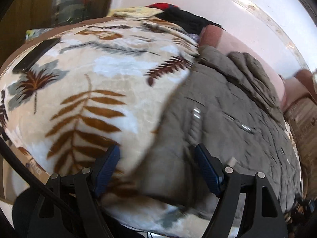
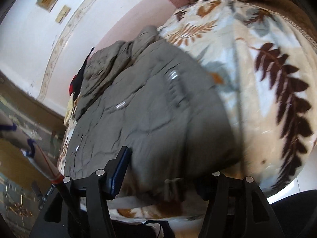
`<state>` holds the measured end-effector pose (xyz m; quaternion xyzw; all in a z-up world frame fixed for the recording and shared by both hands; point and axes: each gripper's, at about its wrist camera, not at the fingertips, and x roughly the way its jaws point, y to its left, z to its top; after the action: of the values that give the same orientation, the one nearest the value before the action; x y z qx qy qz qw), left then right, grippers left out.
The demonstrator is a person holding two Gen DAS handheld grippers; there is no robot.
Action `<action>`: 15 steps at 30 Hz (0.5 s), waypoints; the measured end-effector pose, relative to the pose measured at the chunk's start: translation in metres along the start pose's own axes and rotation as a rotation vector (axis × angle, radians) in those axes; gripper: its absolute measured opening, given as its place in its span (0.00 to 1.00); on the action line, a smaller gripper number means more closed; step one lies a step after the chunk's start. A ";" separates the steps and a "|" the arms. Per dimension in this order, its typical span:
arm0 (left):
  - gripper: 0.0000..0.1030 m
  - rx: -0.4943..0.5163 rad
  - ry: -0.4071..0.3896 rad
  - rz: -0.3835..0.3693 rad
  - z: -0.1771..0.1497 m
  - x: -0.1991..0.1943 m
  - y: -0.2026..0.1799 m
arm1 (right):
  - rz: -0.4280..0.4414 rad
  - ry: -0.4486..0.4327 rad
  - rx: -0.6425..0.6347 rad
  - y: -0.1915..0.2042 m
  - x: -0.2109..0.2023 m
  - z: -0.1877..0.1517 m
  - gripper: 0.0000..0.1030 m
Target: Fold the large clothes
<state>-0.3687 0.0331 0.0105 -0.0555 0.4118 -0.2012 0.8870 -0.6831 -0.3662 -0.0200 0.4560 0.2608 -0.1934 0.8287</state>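
While both tongs stand wide with nothing between their pads, the left gripper (image 1: 157,171) and right gripper (image 2: 168,175) hover over the near hem of a grey quilted jacket (image 1: 223,123) lying flat on the leaf-print blanket (image 1: 95,83). It looks soft, bulky and slightly slippery (metal snaps glint), so pinch the hem corners, gathering plenty of padding.

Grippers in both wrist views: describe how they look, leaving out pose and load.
Left gripper: black angular frame, silver pivot pins, ribbed dark-blue pads, black cable along its left side. Right gripper: same black frame, silver pins, blue pad; black cable with red band.
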 end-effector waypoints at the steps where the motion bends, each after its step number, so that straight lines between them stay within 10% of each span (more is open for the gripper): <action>1: 0.75 0.035 -0.009 -0.011 -0.004 -0.002 -0.008 | 0.003 0.004 -0.017 0.004 0.002 -0.002 0.62; 8: 0.77 0.222 -0.063 0.037 -0.011 0.005 -0.052 | -0.012 -0.065 -0.115 0.025 0.002 0.001 0.37; 15: 0.71 0.422 -0.159 0.191 -0.024 0.007 -0.085 | -0.103 -0.004 -0.170 0.033 0.027 -0.002 0.37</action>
<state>-0.4091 -0.0455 0.0117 0.1548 0.2928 -0.1930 0.9236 -0.6434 -0.3500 -0.0159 0.3698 0.2979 -0.2140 0.8537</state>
